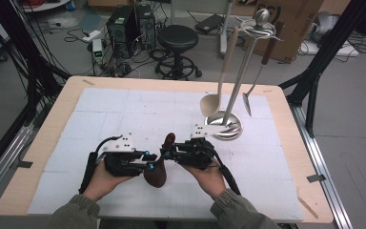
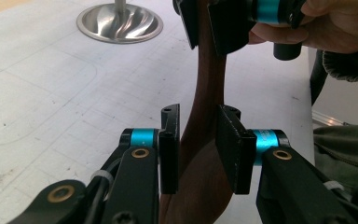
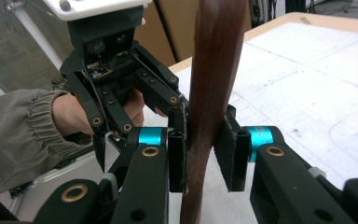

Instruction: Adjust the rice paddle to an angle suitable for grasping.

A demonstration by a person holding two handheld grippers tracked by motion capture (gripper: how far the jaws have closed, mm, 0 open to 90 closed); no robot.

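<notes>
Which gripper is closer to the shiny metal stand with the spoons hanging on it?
The right gripper. It sits just in front of the stand's round base, while the left gripper is farther off to the left. Both grip the dark wooden spoon.

Dark brown wooden spoon [image 1: 157, 171], black grippers w/ teal accents, white gridded mat [image 1: 124, 112].

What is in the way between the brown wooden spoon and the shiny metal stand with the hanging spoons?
Nothing visible. Both tongs, left and right, hold the wooden spoon near the front of the table. Only bare white mat lies between it and the stand.
</notes>
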